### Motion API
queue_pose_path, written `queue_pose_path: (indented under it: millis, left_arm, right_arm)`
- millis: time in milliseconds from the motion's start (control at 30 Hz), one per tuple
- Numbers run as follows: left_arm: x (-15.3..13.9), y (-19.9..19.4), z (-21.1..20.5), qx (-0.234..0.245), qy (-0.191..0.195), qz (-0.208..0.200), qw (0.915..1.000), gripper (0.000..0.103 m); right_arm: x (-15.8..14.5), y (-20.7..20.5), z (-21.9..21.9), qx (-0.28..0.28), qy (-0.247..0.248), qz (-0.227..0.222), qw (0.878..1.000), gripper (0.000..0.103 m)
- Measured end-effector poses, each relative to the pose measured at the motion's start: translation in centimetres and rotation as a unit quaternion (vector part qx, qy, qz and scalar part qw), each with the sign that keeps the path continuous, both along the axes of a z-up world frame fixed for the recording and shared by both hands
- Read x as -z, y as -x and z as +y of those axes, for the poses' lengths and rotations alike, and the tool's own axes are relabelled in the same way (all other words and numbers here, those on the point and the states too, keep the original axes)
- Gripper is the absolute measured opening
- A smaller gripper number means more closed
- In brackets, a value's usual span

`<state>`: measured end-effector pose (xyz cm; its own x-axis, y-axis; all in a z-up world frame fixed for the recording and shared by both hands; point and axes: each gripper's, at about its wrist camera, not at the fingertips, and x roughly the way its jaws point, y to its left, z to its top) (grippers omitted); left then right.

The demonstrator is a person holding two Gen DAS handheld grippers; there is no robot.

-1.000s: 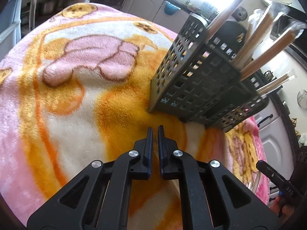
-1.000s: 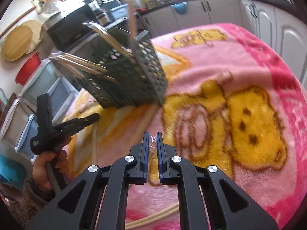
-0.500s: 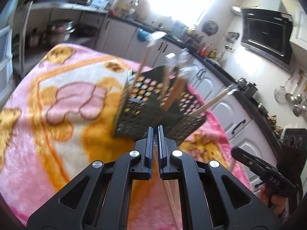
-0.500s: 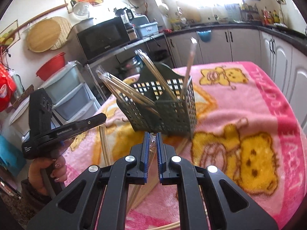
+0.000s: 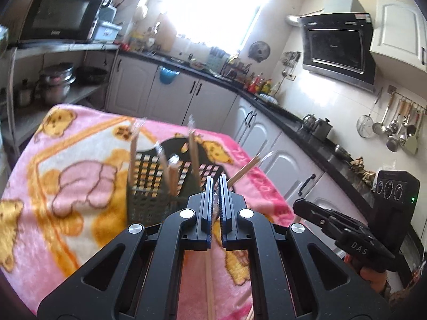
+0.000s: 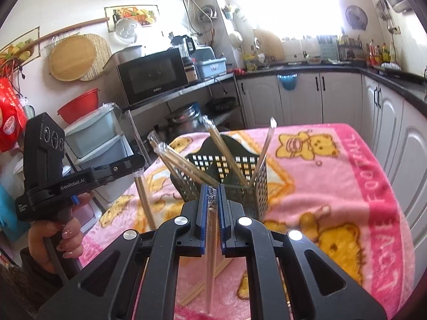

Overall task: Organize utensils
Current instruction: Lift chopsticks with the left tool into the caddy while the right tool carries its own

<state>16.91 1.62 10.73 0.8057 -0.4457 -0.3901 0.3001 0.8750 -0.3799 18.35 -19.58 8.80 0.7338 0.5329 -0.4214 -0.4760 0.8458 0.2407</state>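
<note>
A dark perforated utensil basket [image 5: 149,200] stands on the pink bear blanket [image 5: 80,176] and holds several plastic-wrapped chopstick pairs [image 6: 224,152] that lean outward. My left gripper [image 5: 216,180] is shut on the crinkled wrapper end of a wrapped chopstick pair [image 5: 209,280] that hangs down below the jaws, just in front of the basket. My right gripper [image 6: 212,188] is shut the same way on another wrapped chopstick pair [image 6: 210,253], which dangles over the blanket in front of the basket [image 6: 240,194]. In the right wrist view the left gripper [image 6: 80,178], in a hand, carries its hanging pair [image 6: 145,202].
A loose chopstick pair [image 6: 202,285] lies on the blanket [image 6: 333,186] near the front edge. Kitchen cabinets [image 5: 202,101] run behind and to the right of the table. A shelf with a microwave [image 6: 152,74] and stacked bins [image 6: 93,138] stands on the left.
Both grippers have risen from the blanket, each lifting a wrapped chopstick pair by its top end. The basket now sits lower and farther off in both views.
</note>
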Motion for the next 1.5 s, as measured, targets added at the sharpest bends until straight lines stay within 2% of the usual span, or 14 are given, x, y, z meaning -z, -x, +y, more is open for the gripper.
queue_pose_path:
  millis: [667, 1233, 1500]
  left_arm:
    - [-5.5, -1.1, -3.8, 0.051, -0.007, -0.067, 0.9964, 0.002]
    - [-8.6, -2.8, -2.5, 0.037, 0.033, -0.097, 0.994, 0.002]
    - [-10.7, -4.0, -2.0, 0.025, 0.037, -0.118, 0.992, 0.002]
  right_arm:
    - [-4.4, 0.4, -1.8, 0.02, -0.017, -0.072, 0.997, 0.007]
    - [-7.9, -0.1, -1.2, 0.017, -0.032, -0.122, 0.992, 0.007]
    - [-9.9, -1.0, -0.3, 0.014, -0.037, -0.143, 0.989, 0.007]
